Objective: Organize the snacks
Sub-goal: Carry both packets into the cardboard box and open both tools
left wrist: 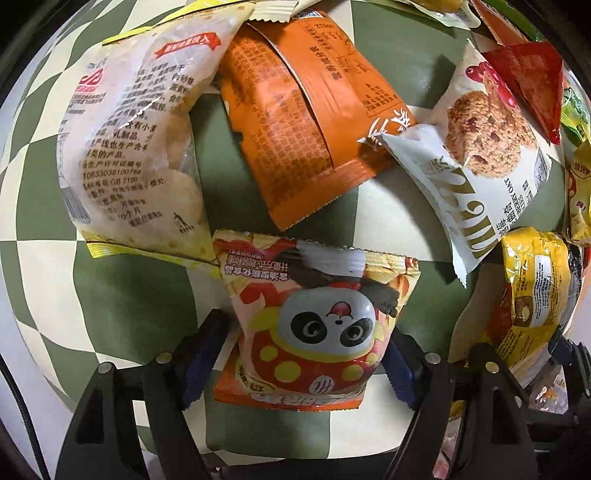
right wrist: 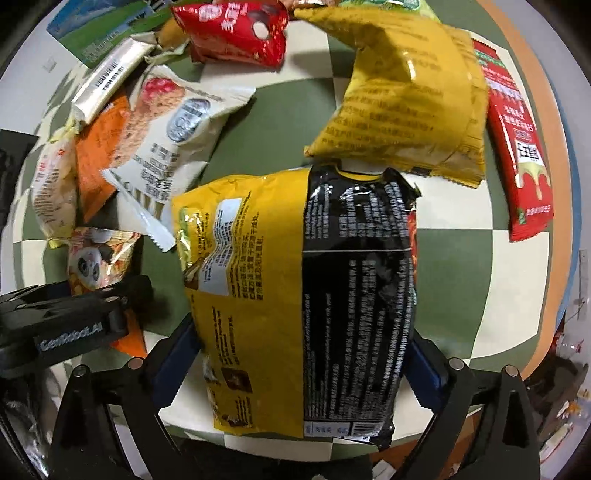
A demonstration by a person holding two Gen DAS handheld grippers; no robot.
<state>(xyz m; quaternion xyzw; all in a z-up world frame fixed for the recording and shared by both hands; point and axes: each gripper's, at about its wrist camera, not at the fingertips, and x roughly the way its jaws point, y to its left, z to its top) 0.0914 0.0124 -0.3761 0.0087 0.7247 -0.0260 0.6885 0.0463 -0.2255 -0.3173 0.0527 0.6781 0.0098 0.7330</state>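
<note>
Snack packets lie on a green and cream checked tablecloth (left wrist: 122,302). My left gripper (left wrist: 303,354) is shut on a small panda packet (left wrist: 317,325); it also shows in the right wrist view (right wrist: 92,262). My right gripper (right wrist: 299,350) is shut on a large yellow and black bag (right wrist: 295,295), seen at the right edge of the left wrist view (left wrist: 532,295). Beyond the left gripper lie a pale biscuit bag (left wrist: 133,147), an orange packet (left wrist: 306,122) and a white oat cookie packet (left wrist: 480,166).
In the right wrist view a mustard-yellow bag (right wrist: 406,103), a red packet (right wrist: 236,33), a long red packet (right wrist: 517,140), a silver bar (right wrist: 107,77) and a blue-green packet (right wrist: 99,33) lie farther off. The table's orange rim (right wrist: 543,110) curves on the right.
</note>
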